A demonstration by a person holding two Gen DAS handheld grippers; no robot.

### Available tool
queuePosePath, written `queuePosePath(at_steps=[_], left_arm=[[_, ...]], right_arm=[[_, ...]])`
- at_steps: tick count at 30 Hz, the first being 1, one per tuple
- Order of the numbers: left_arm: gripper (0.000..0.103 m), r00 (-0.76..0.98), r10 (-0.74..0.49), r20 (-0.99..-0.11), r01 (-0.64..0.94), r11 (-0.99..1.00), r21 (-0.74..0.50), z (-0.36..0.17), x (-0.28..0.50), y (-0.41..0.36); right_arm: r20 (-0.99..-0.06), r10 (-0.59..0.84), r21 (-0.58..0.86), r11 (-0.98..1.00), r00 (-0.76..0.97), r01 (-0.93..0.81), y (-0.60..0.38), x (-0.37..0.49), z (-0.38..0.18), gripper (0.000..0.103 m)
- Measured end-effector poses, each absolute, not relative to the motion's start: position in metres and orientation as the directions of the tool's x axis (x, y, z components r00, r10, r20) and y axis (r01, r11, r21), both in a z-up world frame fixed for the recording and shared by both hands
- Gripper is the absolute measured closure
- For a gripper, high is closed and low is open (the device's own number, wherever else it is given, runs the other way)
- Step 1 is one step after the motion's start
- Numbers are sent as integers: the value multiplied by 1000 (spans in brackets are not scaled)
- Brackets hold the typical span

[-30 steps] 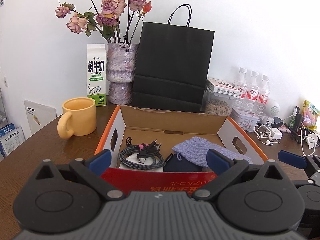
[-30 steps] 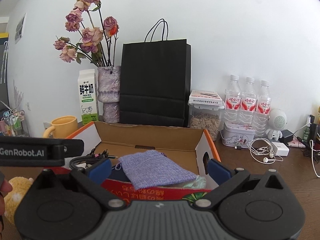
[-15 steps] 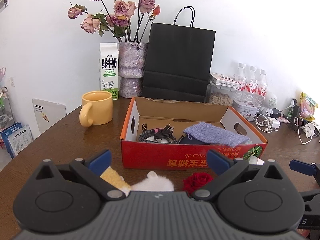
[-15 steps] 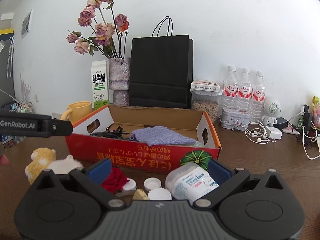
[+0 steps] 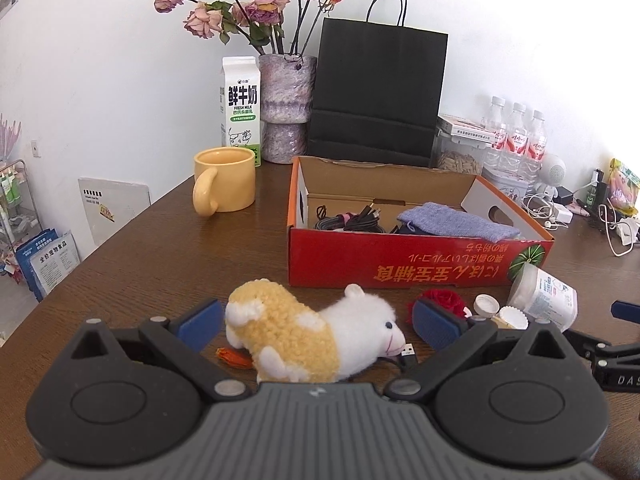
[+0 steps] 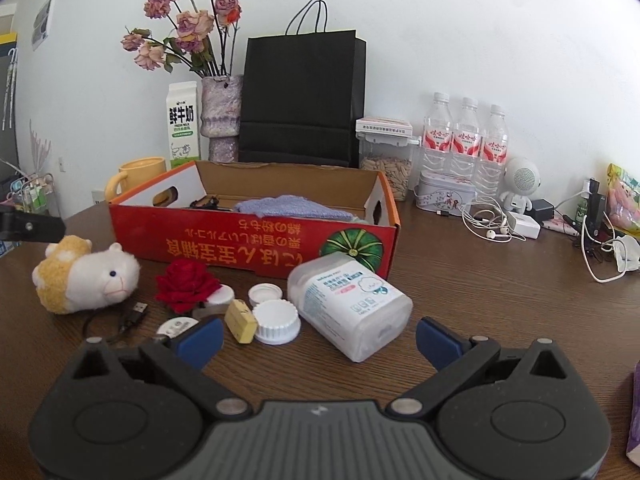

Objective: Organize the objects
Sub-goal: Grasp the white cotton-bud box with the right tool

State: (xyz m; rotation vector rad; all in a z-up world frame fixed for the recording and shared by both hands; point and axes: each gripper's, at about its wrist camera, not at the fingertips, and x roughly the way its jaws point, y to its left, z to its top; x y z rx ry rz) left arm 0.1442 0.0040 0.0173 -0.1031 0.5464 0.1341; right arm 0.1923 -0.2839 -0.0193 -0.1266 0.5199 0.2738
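Plush toy (image 5: 316,330): woolly yellow body with white patches, white head, dark eye, pink snout. Lies on its side on the brown table (image 5: 160,248), head pointing right, just in front of the red cardboard box (image 5: 420,264). Sits between the blue pads of the left gripper (image 5: 318,322), jaws spread wide — no contact visible on either side.

Right gripper (image 6: 318,338): jaws released and wide apart, holding nothing. Hovers low over the table, with a translucent white plastic jar (image 6: 348,304) lying on its side just ahead, printed label facing up.

Clustered between plush toy and jar:
- red fabric rose (image 6: 186,284), resting partly on a white lid (image 6: 220,296)
- two further white caps (image 6: 276,322), one behind the other
- small yellow block (image 6: 240,322), touching the nearer cap
- black USB cable (image 6: 132,316), plug end near the snout of the toy
- small orange item (image 5: 232,358) beside the toy, identity unclear

Box interior: coiled black cables (image 5: 348,222) at left, a lavender knitted cloth (image 5: 456,226) at right over something dark. Front panel carries inverted yellow characters and a green pumpkin picture (image 6: 352,246).

Behind the box: yellow mug (image 5: 224,184), milk carton (image 5: 240,108), textured vase with dried roses (image 5: 286,100), black paper bag (image 5: 378,92), clear container of seeds (image 6: 386,158), three water bottles (image 6: 466,140), small tin (image 6: 446,196). Further right — white earphones (image 6: 492,228), round white speaker figure (image 6: 520,184), chargers and cords.
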Motion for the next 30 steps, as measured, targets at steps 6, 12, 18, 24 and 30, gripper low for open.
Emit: queuePosePath(at_steps=[6, 12, 18, 24, 30], left_arm=[[0, 835, 109, -539, -166, 984, -58, 15, 141, 12], [0, 819, 111, -563, -181, 981, -70, 11, 142, 19], [0, 809, 123, -575, -194, 979, -63, 10, 140, 24], [0, 807, 116, -579, -192, 979, -72, 10, 140, 29], [0, 799, 115, -590, -199, 977, -78, 7, 144, 32]], right_arm=[[-536, 202, -80, 954, 820, -288, -293, 226, -22, 0], [-554, 251, -30, 947, 794, -320, -289, 262, -28, 8], [-594, 289, 34, 941, 751, -336, -284, 290, -39, 27], [-601, 311, 87, 941, 737, -326, -287, 294, -47, 37], [-567, 322, 107, 941, 758, -321, -291, 282, -47, 38]])
